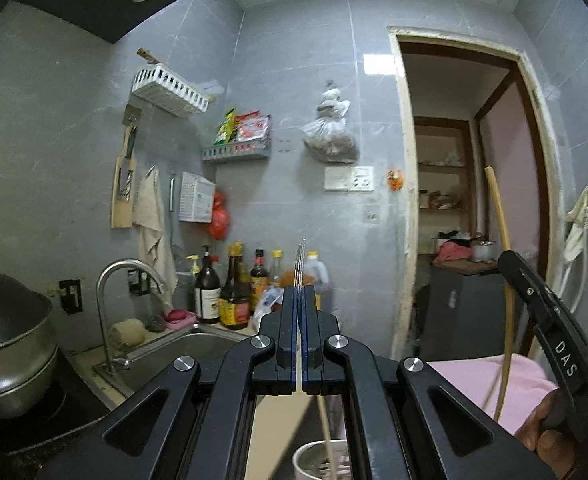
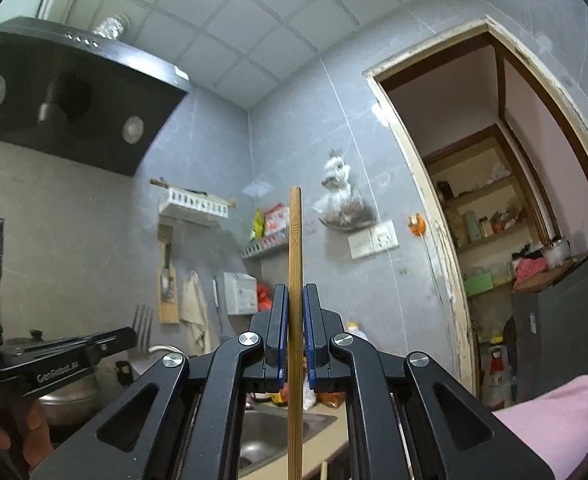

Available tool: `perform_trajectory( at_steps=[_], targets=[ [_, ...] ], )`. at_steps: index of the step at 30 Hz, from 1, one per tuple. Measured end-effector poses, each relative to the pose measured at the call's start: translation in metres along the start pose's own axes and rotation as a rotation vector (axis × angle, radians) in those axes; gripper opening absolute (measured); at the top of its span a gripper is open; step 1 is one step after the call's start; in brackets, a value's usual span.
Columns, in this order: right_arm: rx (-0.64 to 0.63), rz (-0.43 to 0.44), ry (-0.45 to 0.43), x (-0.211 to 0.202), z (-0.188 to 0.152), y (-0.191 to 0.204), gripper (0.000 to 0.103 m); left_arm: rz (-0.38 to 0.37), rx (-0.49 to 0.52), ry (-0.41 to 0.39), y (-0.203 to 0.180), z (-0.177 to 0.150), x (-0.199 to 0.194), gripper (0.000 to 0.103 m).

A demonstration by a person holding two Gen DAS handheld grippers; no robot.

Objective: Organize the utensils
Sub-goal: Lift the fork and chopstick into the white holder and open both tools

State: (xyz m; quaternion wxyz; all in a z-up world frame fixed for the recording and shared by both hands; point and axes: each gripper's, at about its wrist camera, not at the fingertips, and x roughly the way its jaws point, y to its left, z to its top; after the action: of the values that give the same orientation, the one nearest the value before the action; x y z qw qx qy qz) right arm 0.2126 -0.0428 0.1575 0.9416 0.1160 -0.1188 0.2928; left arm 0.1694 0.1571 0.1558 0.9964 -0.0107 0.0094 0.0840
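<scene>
A long, straight, tan bamboo chopstick (image 2: 295, 280) is clamped upright between the blue-padded jaws of the right gripper (image 2: 295, 300), its top rising well above the fingertips and its lower length running down past the gripper body in front of the steel sink (image 2: 270, 432). In the left wrist view, the same chopstick (image 1: 504, 264) is seen as a curved tan line at the right, beside the doorway. The left gripper (image 1: 299, 292) is clenched on a thin silvery metal fork (image 1: 301, 264), seen edge-on, with its tip standing above the fingertips; in the right wrist view the fork's tines (image 2: 143, 326) are seen flat-on beyond the left gripper's black body. Below the fork, a round white utensil holder (image 1: 314, 458) is seen with a pale stick rising from it. Beyond the fork, dark sauce bottles (image 1: 234, 292) are lined along the grey tiled wall, just beside the sink and its curved chrome tap (image 1: 126, 272). A pink cloth (image 1: 494, 384) is draped at the right of the fork.
</scene>
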Motion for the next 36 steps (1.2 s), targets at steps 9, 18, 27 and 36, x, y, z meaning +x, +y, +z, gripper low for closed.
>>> perform_trajectory(
  at_steps=[9,18,27,36],
  targets=[
    [-0.009,-0.083,0.062,0.016,-0.029,-0.013,0.005,0.063,0.02,0.055,-0.004,-0.038,0.031,0.0],
    [0.006,-0.131,0.104,0.022,-0.049,-0.026,0.005,0.055,0.055,0.092,-0.015,-0.06,0.035,0.0],
    [-0.029,-0.107,0.169,0.011,-0.06,-0.027,0.006,-0.049,-0.011,0.186,-0.012,-0.072,0.041,0.001],
    [-0.074,-0.084,0.244,-0.011,-0.06,-0.025,0.008,-0.21,-0.18,0.243,0.0,-0.072,0.037,0.004]
  ],
)
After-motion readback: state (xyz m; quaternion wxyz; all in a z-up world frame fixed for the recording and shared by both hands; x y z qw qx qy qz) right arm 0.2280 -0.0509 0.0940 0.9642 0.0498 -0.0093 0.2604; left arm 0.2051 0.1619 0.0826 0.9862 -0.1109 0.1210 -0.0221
